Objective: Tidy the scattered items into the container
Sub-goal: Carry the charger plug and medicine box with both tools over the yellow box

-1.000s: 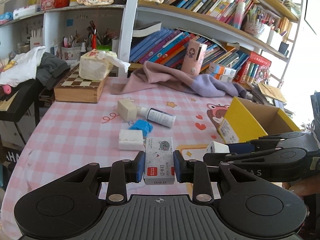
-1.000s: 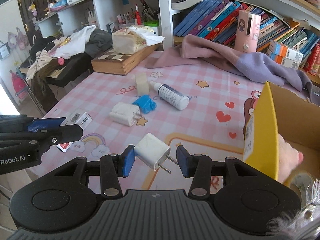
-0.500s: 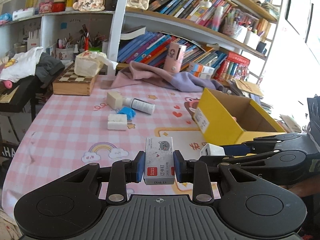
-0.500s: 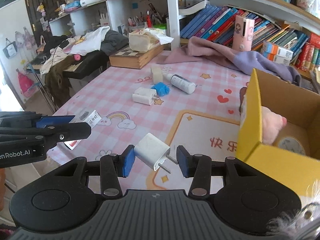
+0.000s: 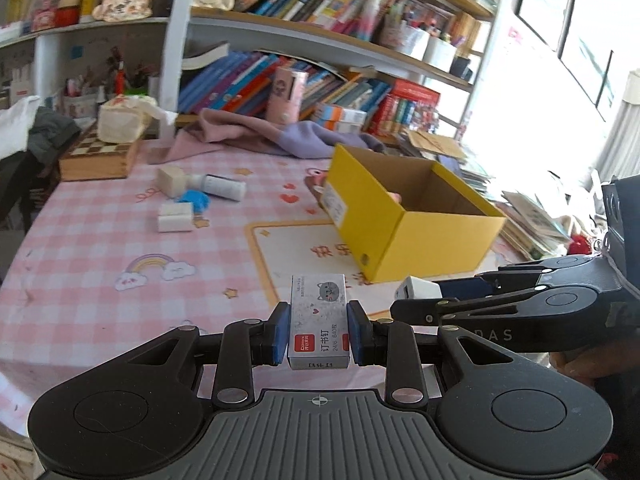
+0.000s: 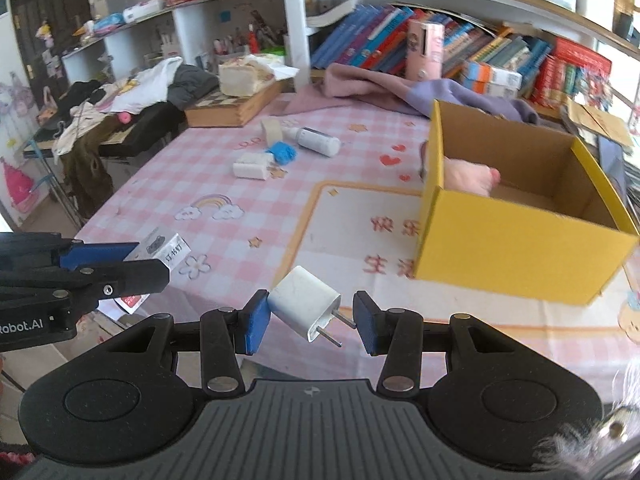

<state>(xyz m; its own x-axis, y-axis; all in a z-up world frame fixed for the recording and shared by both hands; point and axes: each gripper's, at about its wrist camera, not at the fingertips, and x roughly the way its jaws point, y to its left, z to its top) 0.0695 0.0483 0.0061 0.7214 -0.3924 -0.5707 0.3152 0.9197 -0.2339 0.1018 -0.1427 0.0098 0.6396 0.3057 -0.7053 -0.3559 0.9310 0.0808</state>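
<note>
Low centre of the left wrist view, left gripper (image 5: 319,334) is clamped on a grey staple box (image 5: 318,322), blue pads pressed against both long sides, box held off the table. Right of it in that frame, right gripper (image 5: 424,300) comes in from the right edge with a white charger plug (image 5: 416,289) at its tip.

Low centre of the right wrist view, right gripper (image 6: 308,320) holds the white charger plug (image 6: 306,306) tilted; left pad touches the plug body, prongs point down-right toward the right pad. Cannot tell if the prongs actually touch that pad, but the plug hangs in the air between the fingers, so it is gripped. Left gripper (image 6: 132,258) with the staple box (image 6: 162,249) shows at the left edge of this frame.

Yellow cardboard box (image 6: 516,240) sits open on the pink checked tablecloth (image 6: 224,184), right of centre, just beyond both grippers. Something pink (image 6: 472,178) lies inside at its left wall, partly hidden.

Upper left of centre on the cloth, well apart from the box: white block (image 6: 251,166), blue item (image 6: 283,151) touching it, white bottle (image 6: 318,142) lying on its side, small beige cube (image 6: 271,130) at the bottle's cap end. Wooden chessboard case (image 6: 232,106) farther back, bookshelf (image 6: 440,52) behind the table.
</note>
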